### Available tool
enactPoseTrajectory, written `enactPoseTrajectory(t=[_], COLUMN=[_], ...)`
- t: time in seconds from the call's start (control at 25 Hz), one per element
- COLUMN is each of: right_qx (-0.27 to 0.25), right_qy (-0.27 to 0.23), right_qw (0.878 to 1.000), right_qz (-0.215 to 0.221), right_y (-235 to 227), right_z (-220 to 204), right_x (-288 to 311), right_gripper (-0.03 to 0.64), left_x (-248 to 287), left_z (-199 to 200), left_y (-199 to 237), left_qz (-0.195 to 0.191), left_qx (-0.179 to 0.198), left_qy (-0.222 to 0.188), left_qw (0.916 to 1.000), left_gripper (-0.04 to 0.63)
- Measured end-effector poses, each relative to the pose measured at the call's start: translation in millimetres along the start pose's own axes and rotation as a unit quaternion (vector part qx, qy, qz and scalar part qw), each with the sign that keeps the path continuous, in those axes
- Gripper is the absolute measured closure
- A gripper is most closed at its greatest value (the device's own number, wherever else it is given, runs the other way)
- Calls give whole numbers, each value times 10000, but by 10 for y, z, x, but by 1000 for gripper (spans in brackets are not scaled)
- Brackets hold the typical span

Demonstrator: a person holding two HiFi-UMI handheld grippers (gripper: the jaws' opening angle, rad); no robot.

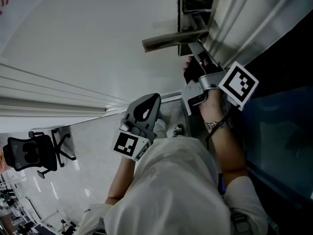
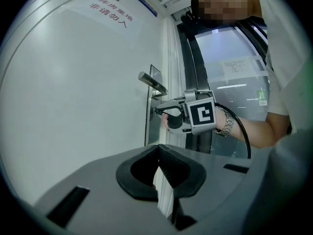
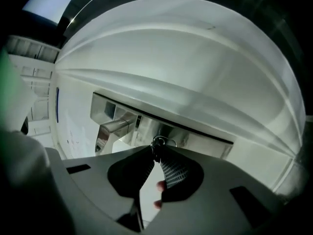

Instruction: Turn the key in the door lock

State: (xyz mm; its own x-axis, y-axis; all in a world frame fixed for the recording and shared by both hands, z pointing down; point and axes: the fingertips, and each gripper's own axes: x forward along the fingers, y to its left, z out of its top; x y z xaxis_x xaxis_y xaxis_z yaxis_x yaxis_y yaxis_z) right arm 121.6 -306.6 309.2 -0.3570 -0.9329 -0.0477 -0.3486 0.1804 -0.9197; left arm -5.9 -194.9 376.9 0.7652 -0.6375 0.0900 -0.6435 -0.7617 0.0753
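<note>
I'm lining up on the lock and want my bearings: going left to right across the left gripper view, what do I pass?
Red lettering → door handle → marker cube → wristwatch → white sleeve.

R hand-held gripper (image 1: 195,49) by door handle (image 1: 168,39)

- A black office chair (image 1: 28,153) is standing on the pale floor (image 1: 90,163).
- Red lettering (image 2: 108,12) is showing high on a white surface.
- A paper notice (image 2: 238,67) is hanging on a glass pane (image 2: 217,45).
</note>
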Motion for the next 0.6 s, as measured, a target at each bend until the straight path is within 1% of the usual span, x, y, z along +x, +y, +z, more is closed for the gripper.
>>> enactPoseTrajectory(t=[0.2,0.24,0.28,0.36,0.4,0.48,0.56,0.6], right_qx=[-790,-1024,-1287,-1879,-2233,-2975,-3709,-4100], right_qy=[116,118,151,300,385,506,586,628], right_qw=[9966,9944,9913,9817,9740,9531,9260,9087], right_qz=[208,245,245,107,-17,-224,-383,-479], right_y=[90,117,128,95,64,34,30,26], right_z=[-18,-31,-56,-122,-145,-165,-158,-146], right_x=[-51,-83,-114,-167,-189,-231,-277,-297], right_gripper=[573,547,534,508,500,488,482,482], left_x=[-31,-42,-53,-74,-83,-104,-132,-146], left_z=[3,-6,-20,-47,-56,-67,-73,-74], left_y=[-12,-12,-9,-5,-9,-26,-35,-34], left_qz=[-50,-51,-50,-53,-57,-64,-62,-55], left_qx=[19,5,-6,-7,-4,-10,-23,-31], left_qy=[33,45,61,85,86,86,88,86], left_qw=[10000,10000,10000,9999,9999,9999,9999,9999], left_gripper=[591,591,591,590,591,591,590,591])
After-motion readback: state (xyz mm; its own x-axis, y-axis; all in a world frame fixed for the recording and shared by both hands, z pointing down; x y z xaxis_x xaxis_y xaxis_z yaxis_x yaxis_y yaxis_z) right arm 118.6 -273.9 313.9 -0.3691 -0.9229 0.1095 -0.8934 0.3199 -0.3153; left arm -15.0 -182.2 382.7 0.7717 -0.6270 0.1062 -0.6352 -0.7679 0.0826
